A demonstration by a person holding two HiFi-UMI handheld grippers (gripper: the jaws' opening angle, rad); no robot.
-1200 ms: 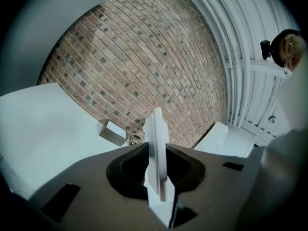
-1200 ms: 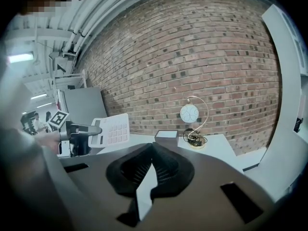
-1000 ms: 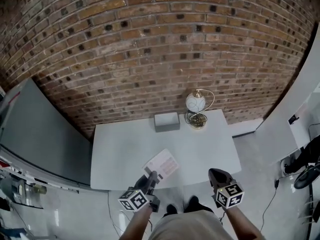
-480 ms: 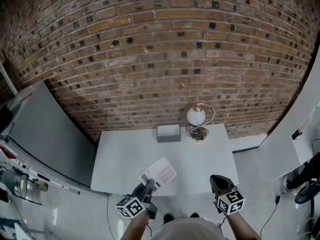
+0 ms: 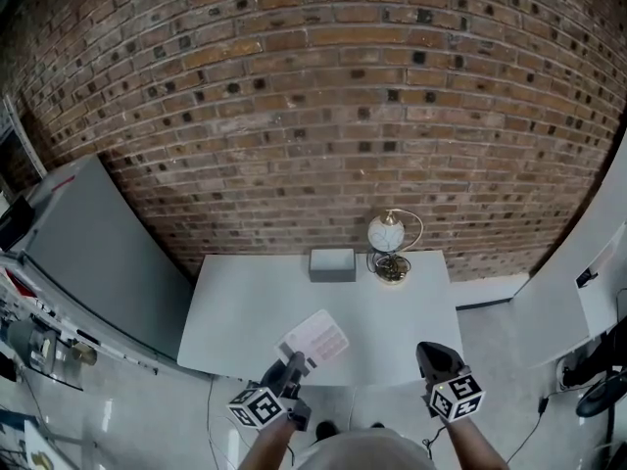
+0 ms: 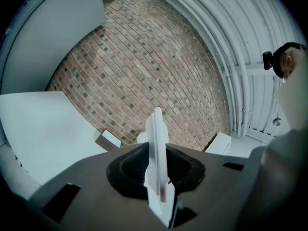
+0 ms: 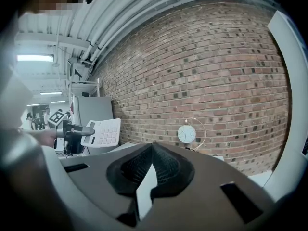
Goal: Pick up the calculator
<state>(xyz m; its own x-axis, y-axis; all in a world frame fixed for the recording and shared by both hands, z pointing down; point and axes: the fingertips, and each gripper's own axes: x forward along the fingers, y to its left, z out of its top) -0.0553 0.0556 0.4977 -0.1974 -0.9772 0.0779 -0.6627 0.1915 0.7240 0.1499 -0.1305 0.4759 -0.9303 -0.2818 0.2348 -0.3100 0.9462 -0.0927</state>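
Brick wall backdrop | calculator is clamped by one end in left gripper, jaws narrowly parted around it, above near edge of white table | right gripper is seen closed, empty | risk: slim end grip may be levered loose, calculator dropped.

The table in front of me and what sits on it
A pale grey rectangular table stands with its far edge toward the brick wall. Two things rest on my tabletop, both at the back near the wall: a small grey box about midway along the far edge, and just to its right a lamp, its round white shade hung in a brass hoop, its brass foot on the top; they stand close but apart
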